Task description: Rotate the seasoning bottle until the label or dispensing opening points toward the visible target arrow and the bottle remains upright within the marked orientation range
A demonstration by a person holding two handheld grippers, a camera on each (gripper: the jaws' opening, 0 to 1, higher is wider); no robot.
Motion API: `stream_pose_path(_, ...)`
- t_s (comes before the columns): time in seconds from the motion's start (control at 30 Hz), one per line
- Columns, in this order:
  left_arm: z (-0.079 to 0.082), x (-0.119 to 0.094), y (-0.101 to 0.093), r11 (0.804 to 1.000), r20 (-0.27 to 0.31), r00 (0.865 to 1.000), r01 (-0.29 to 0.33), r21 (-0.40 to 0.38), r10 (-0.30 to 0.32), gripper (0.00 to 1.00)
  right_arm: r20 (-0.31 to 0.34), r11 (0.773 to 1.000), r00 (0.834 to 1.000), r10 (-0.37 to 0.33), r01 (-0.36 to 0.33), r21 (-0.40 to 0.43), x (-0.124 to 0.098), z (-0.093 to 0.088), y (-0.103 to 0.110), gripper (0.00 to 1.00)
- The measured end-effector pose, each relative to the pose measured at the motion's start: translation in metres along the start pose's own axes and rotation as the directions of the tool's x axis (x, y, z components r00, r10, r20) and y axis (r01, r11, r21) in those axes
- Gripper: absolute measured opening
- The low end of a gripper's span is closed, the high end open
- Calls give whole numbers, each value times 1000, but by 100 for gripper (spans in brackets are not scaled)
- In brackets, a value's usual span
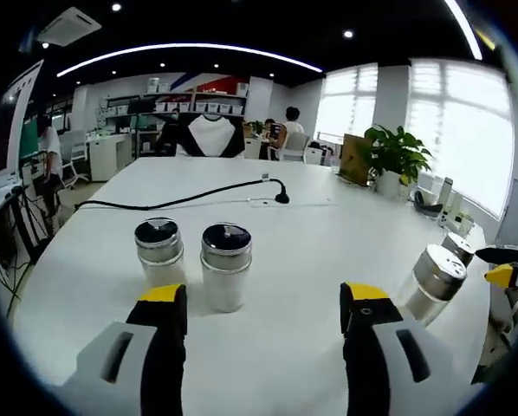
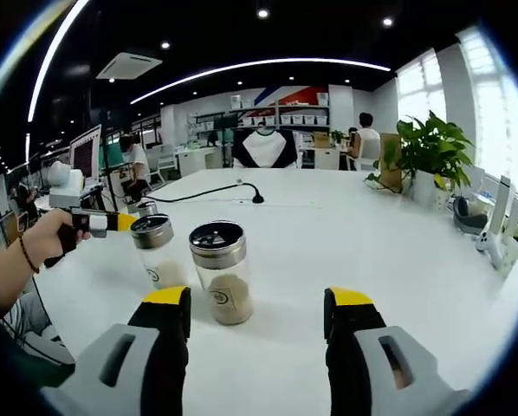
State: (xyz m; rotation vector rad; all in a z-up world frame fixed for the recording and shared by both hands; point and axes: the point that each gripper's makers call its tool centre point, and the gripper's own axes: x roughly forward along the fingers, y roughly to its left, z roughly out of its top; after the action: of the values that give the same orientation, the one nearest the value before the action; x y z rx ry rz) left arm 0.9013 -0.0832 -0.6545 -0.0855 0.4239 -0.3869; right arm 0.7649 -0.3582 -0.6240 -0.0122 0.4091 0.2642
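Seasoning bottles [image 2: 221,270], 3 steel-capped glass shakers, stand upright on the surface [image 2: 372,243]; both hand-held grippers [image 1: 265,321] [image 2: 257,325] gape empty, labels seemingly small.

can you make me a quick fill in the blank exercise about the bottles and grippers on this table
1. In the left gripper view, ____ seasoning bottles stand on the white table.
2. The left gripper is ____, holding nothing.
3. The black cable lies ____ the pair of bottles.
4. In the right gripper view, the nearest bottle holds a ____ powder; the right gripper is open.

Missing words: three; open; behind; brown
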Motion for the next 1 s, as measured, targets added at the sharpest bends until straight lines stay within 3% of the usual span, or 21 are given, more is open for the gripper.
stream_pose_path(0.2,-4,14,5,1000,-13,1000,-4,-19,3,75,19,1000,1000,-19,19,23,-2,1,-4,60)
stream_pose_path(0.4,-4,27,8,999,-15,1000,-9,-37,8,73,11,1000,1000,-24,24,-4,-3,2,-6,60)
stream_pose_path(1.0,3,52,15,999,-2,999,-41,1,41,62,29,999,999,-35,35,6,-6,5,-6,60)
